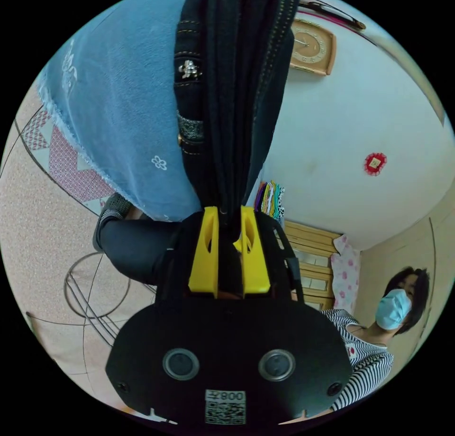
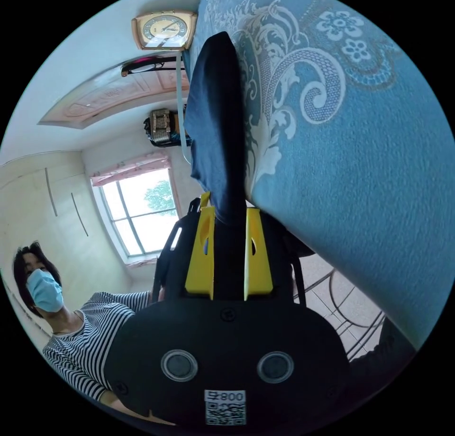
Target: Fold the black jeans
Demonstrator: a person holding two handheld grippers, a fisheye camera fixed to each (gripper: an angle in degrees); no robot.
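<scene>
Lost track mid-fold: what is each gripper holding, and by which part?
Both grip the black jeans: the left gripper a bunched section by the waistband, the right gripper a plain fold.

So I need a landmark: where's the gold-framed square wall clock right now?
In the left gripper view, the gold-framed square wall clock hangs on the white wall, right beside the black jeans.

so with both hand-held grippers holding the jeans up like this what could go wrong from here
1. The left hand-held gripper pinches a thick bunch of the black denim jeans right at its yellow jaw tips, so the heavy cloth might slip out.
2. The right hand-held gripper clamps just a narrow edge of the jeans close beside the blue patterned bedspread; lowering could snag or drag that cover.
</scene>
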